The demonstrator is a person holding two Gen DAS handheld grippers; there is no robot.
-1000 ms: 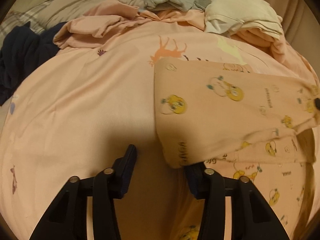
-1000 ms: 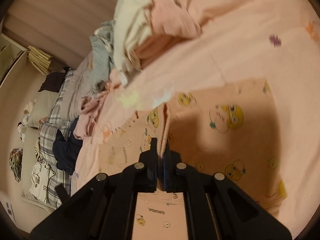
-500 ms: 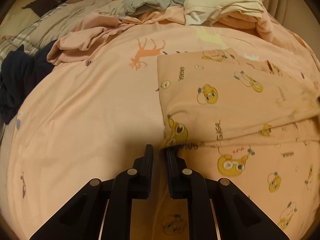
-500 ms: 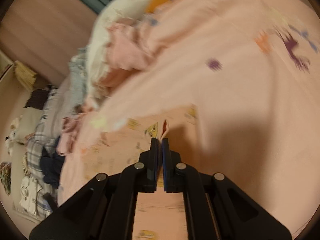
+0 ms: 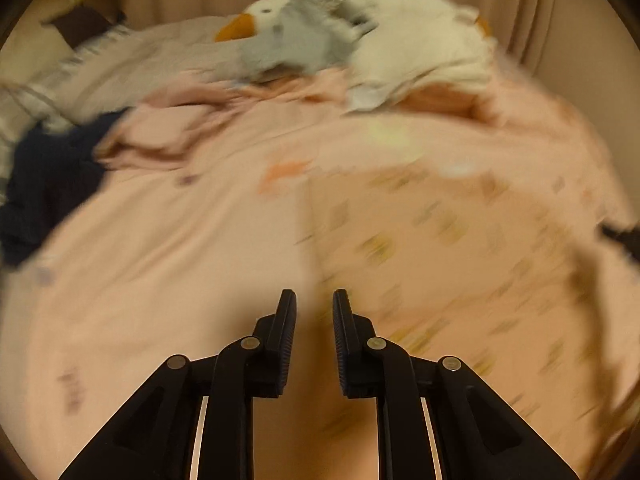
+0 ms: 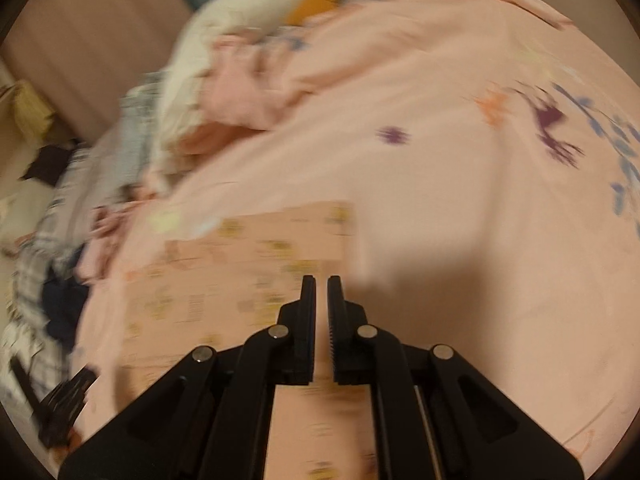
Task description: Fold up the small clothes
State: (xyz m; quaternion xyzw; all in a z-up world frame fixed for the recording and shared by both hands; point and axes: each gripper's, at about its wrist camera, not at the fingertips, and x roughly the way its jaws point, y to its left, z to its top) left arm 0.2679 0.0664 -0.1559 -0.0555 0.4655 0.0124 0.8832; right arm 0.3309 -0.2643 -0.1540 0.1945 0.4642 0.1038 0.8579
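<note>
A peach garment [image 5: 420, 240] with a yellow cartoon-bird print lies folded flat on the pink bedsheet [image 5: 160, 260], right of centre in the blurred left wrist view. My left gripper [image 5: 314, 300] hovers above its near left corner. Its jaws stand a narrow gap apart with nothing between them. In the right wrist view the same garment [image 6: 240, 280] lies left of and below my right gripper [image 6: 321, 284], whose jaws are shut to a thin slit and hold no cloth. The other gripper [image 6: 64, 404] shows as a dark shape at the lower left.
A plush goose [image 5: 272, 28] and a heap of white and grey clothes [image 5: 420, 52] lie at the back of the bed. Crumpled pink clothes [image 5: 168, 132] and a dark navy garment [image 5: 44, 184] lie at the left. Curtains hang behind.
My left gripper narrowed from wide open and rose away from the garment. My right gripper let go of the garment edge it pinched, and the folded layer now lies flat.
</note>
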